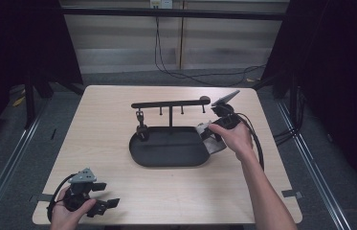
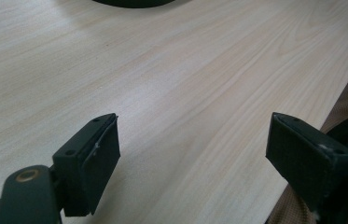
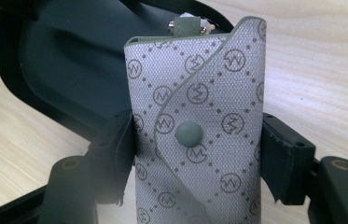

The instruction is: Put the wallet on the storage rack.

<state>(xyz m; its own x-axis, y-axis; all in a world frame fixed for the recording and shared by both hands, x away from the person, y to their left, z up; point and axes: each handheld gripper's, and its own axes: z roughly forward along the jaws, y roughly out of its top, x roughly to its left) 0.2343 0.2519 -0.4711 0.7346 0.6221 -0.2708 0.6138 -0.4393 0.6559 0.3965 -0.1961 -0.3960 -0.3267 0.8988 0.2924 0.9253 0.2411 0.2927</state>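
Note:
A grey patterned key pouch (image 3: 197,126) with a round snap button stands between the jaws of my right gripper (image 3: 197,154), which is shut on it, both pads pressing its sides. In the high view that pouch (image 1: 210,139) hangs over the right end of a black oval tray (image 1: 166,152), with the right gripper (image 1: 214,135) held by a hand there. A black rack with a crossbar and small hooks (image 1: 170,103) rises from the tray's back; a dark item (image 1: 141,128) hangs at its left. My left gripper (image 1: 103,194) rests near the table's front left corner, open; its fingers (image 2: 90,163) are spread wide over bare wood.
The light wooden table (image 1: 109,124) has its front edge close to the left gripper. A cable (image 1: 257,143) trails from the right gripper along the forearm. Dark curtains and floor cables lie beyond the table.

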